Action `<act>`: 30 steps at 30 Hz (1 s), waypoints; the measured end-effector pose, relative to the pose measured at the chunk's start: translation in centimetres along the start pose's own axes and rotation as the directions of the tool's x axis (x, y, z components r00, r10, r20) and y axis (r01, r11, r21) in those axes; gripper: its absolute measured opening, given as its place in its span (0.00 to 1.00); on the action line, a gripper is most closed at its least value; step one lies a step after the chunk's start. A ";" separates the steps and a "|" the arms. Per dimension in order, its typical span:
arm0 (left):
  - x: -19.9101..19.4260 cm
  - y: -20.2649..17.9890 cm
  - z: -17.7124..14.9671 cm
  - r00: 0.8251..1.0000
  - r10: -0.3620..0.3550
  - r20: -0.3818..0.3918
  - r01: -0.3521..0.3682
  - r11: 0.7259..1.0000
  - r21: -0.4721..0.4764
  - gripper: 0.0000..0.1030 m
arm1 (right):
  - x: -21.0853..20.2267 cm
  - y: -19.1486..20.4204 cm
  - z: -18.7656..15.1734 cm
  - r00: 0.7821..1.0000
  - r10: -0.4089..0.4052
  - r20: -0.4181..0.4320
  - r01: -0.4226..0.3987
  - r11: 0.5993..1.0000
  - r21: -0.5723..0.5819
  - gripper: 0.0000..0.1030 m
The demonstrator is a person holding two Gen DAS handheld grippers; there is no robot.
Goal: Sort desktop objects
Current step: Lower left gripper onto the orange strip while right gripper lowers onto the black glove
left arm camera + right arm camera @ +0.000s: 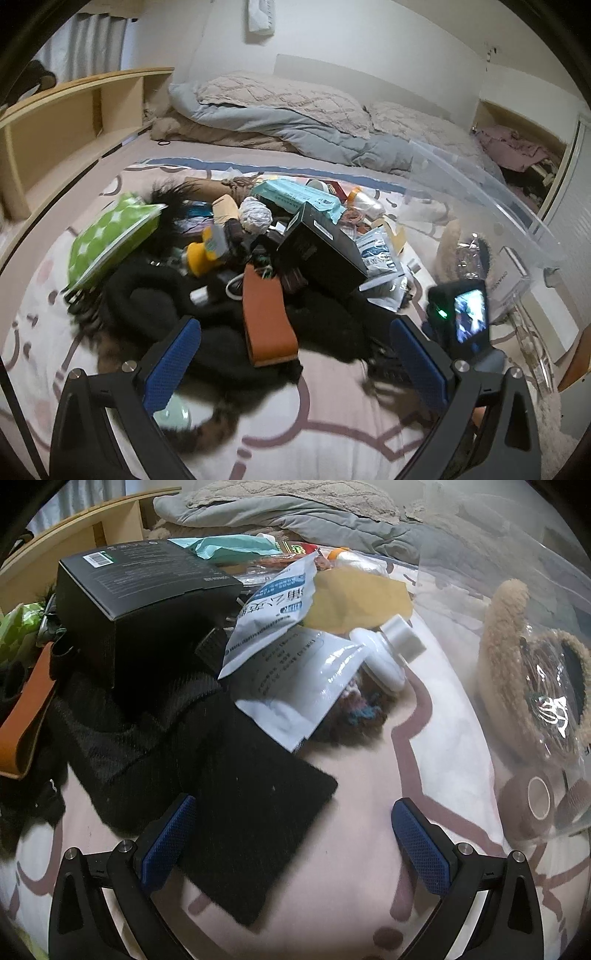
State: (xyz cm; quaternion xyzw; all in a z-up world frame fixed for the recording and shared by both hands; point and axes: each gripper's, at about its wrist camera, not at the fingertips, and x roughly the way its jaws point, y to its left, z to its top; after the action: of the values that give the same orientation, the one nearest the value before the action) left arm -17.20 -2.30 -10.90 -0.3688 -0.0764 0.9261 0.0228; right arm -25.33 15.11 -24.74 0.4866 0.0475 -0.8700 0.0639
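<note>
A pile of mixed objects lies on a patterned bedsheet. In the left wrist view I see a black box, an orange-brown case, a green dotted pouch, a yellow toy, a teal box and black clothing. My left gripper is open just above the orange case. In the right wrist view my right gripper is open and empty over a black cloth, near white packets, a white bottle and the black box.
A clear plastic bin stands at the right; it also shows in the right wrist view, holding a brown furry item and tape rolls. A wooden shelf runs along the left. Bedding lies behind the pile.
</note>
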 end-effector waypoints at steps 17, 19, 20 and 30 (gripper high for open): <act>9.4 1.4 -2.1 0.970 0.183 -0.161 -0.177 0.983 0.052 1.00 | -0.2 -1.5 0.3 0.998 0.033 0.054 -0.036 0.998 0.056 1.00; 9.7 1.6 -2.4 0.967 0.198 -0.163 -0.191 0.980 0.058 1.00 | -0.5 -1.1 -0.3 0.998 0.036 0.055 -0.039 0.998 0.058 1.00; 9.7 1.5 -2.4 0.965 0.207 -0.161 -0.199 0.978 0.067 1.00 | -0.6 -1.1 -0.2 0.998 0.037 0.055 -0.040 0.997 0.059 1.00; 10.4 1.8 -3.1 0.958 0.230 -0.169 -0.224 0.973 0.056 1.00 | 0.1 -1.5 0.3 0.997 0.061 0.051 -0.065 0.995 0.076 1.00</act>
State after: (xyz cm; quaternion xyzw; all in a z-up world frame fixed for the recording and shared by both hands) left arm -22.66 -2.67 -20.47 -0.4542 -0.0146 0.8880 -0.0706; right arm -25.88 16.52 -24.63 0.4684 -0.0032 -0.8804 0.0734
